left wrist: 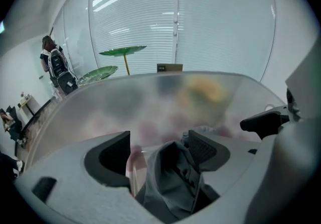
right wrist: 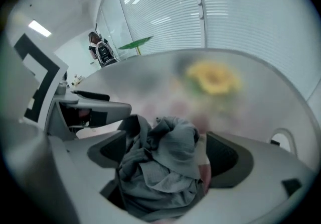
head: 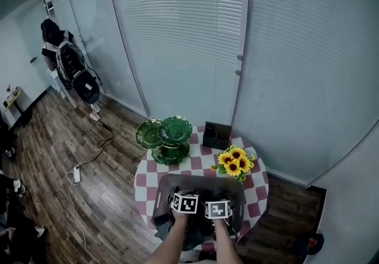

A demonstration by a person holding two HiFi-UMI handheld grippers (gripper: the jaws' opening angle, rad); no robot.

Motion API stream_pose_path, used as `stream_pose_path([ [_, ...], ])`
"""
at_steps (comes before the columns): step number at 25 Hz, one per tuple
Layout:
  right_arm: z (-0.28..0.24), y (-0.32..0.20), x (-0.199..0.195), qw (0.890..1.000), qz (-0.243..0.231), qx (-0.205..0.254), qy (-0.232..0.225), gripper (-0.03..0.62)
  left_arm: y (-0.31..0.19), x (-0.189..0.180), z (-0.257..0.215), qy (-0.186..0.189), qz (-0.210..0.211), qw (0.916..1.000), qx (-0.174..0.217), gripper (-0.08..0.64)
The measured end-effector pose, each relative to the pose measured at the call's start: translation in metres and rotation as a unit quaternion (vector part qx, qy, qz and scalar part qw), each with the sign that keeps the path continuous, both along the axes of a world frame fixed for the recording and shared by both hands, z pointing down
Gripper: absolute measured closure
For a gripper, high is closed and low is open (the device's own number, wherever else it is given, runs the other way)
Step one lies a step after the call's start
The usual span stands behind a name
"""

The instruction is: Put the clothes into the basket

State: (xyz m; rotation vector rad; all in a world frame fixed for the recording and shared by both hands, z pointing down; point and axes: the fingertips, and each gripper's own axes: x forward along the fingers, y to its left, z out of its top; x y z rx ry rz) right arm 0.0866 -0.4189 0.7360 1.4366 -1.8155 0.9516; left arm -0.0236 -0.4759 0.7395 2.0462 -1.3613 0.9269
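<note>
A translucent grey basket (head: 201,177) stands on the near side of the round checkered table (head: 258,183). Both grippers hang over the basket's near edge, side by side. Crumpled grey clothing (left wrist: 173,180) lies between the jaws of my left gripper (left wrist: 160,145), leaning on the right pad (left wrist: 203,148) with a gap at the left pad. My right gripper (right wrist: 165,151) stands wide, and a bunch of the same grey cloth (right wrist: 163,165) sits loose between its pads. In the head view the marker cubes of the left gripper (head: 185,203) and right gripper (head: 217,209) hide the jaws. The basket's frosted wall (left wrist: 150,102) rises just ahead.
Behind the basket stand green leaf-shaped tiered plates (head: 169,135), a dark box (head: 216,135) and sunflowers (head: 235,162). Glass walls with blinds close off the back. A cable with a power strip (head: 77,174) lies on the wooden floor at left, near a chair with bags (head: 74,70).
</note>
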Motion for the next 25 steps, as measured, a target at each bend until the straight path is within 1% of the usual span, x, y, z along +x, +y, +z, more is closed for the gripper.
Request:
stream_pose_path([
  [5,-0.039,-0.005,-0.007,0.998,-0.017,0.064,0.006,0.124,-0.005,0.001,-0.046,0.026,0.004,0.9985,0.048,0.207],
  [8,-0.06,-0.005,-0.009,0.995,-0.017,0.096,0.004,0.124,-0.007,0.001,-0.078,0.041,0.004,0.9951,0.09,0.206],
  [10,-0.076,-0.005,-0.01,0.992,-0.012,0.127,0.004,0.124,-0.004,-0.002,-0.093,0.048,0.005,0.9924,0.113,0.206],
  [12,-0.096,-0.005,-0.013,0.985,-0.006,0.174,0.005,0.124,0.003,-0.004,-0.106,0.058,0.005,0.989,0.136,0.207],
  [14,-0.117,-0.003,-0.016,0.975,-0.006,0.223,0.007,0.126,0.01,-0.005,-0.118,0.071,0.003,0.9845,0.161,0.207],
  [16,-0.133,0.003,-0.019,0.967,-0.005,0.253,0.009,0.126,0.018,-0.007,-0.129,0.078,0.004,0.9796,0.185,0.207],
  [19,-0.146,0.019,-0.022,0.961,0.001,0.277,0.005,0.126,0.033,-0.01,-0.142,0.087,0.01,0.9738,0.21,0.207],
  [21,-0.15,0.031,-0.023,0.959,0.001,0.283,0.006,0.126,0.044,-0.01,-0.148,0.089,0.016,0.9709,0.222,0.207],
  [25,-0.15,0.052,-0.022,0.956,0.005,0.292,0.032,0.126,0.065,-0.008,-0.156,0.096,0.025,0.9652,0.242,0.207],
])
